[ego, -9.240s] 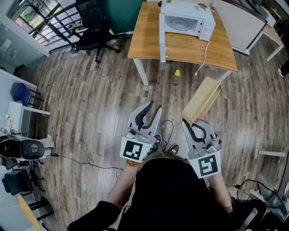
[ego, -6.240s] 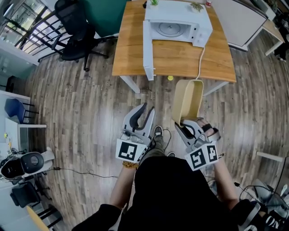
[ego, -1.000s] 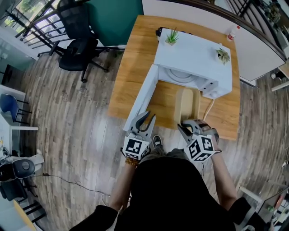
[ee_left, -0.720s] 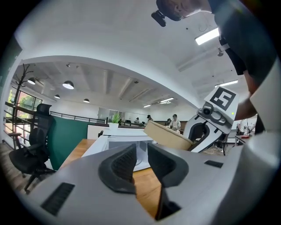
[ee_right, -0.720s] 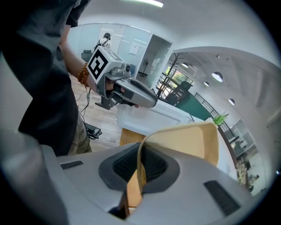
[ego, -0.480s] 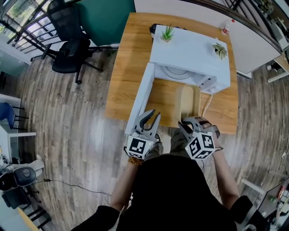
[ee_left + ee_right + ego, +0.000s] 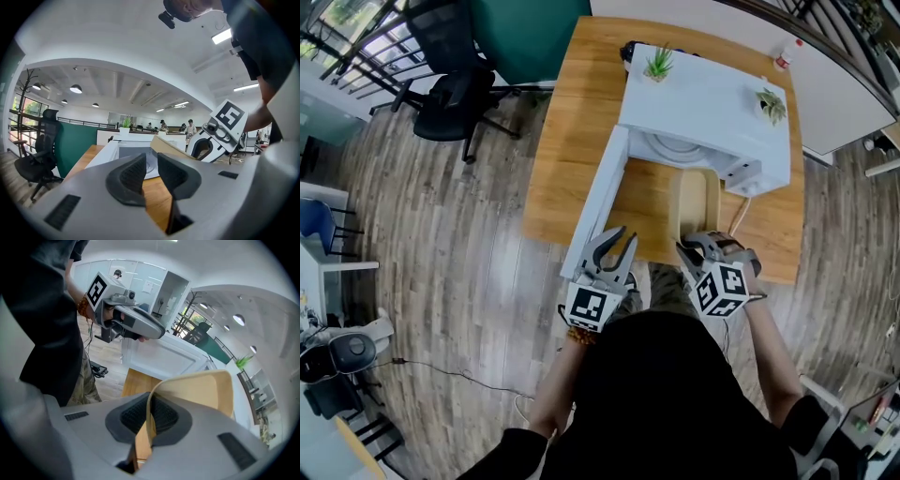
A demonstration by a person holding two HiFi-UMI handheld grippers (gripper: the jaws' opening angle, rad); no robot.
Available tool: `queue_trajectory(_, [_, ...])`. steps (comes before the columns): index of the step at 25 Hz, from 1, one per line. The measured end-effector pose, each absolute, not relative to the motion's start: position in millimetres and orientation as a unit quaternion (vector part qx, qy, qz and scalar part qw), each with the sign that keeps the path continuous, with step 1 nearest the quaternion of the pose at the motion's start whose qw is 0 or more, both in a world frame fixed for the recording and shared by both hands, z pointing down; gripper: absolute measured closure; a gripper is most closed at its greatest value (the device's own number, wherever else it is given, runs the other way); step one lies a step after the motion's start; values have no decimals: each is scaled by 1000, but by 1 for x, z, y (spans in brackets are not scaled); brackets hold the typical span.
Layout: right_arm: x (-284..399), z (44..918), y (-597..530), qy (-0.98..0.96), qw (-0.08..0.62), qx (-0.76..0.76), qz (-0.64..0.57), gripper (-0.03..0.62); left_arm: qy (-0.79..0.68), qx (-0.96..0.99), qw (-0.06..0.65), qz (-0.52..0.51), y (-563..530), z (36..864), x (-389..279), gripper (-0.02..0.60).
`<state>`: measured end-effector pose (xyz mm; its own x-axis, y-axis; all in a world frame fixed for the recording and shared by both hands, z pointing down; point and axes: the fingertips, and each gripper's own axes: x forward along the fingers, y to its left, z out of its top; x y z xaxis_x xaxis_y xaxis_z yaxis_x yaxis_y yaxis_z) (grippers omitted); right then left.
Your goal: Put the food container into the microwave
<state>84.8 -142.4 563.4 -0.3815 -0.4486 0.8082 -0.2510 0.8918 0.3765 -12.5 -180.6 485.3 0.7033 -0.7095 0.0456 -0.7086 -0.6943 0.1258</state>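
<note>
The white microwave [image 7: 703, 103] stands on a wooden table [image 7: 567, 141] with its door [image 7: 598, 202] swung open to the left. My right gripper [image 7: 697, 242] is shut on the near rim of a tan, open food container [image 7: 694, 199], which hangs over the table just in front of the microwave's opening. In the right gripper view the thin rim [image 7: 149, 416] is pinched between the dark pads, and the container [image 7: 201, 394] stretches away from them. My left gripper [image 7: 617, 239] hovers by the door's outer end, open with nothing between its fingers [image 7: 129, 173].
Two small potted plants [image 7: 659, 64] [image 7: 769, 105] sit on top of the microwave. Its white cable [image 7: 736, 217] runs over the table's front edge to the right of the container. A black office chair [image 7: 459, 89] stands on the wooden floor to the left.
The right gripper has carried the container a little lower and closer to the microwave's opening. The left gripper has stayed about where it was.
</note>
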Motion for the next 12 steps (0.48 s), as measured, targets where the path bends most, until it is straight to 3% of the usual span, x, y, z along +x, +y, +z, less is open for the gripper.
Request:
queue_trajectory(8, [87,583,-153,-825,530,172,-95,579,-311,942,119,-39,-170,479,-19,486])
queue_trajectory(12, [87,590,-154,-823,536,159,-99,579,-292,951,95,-26,-164,476,-19,486])
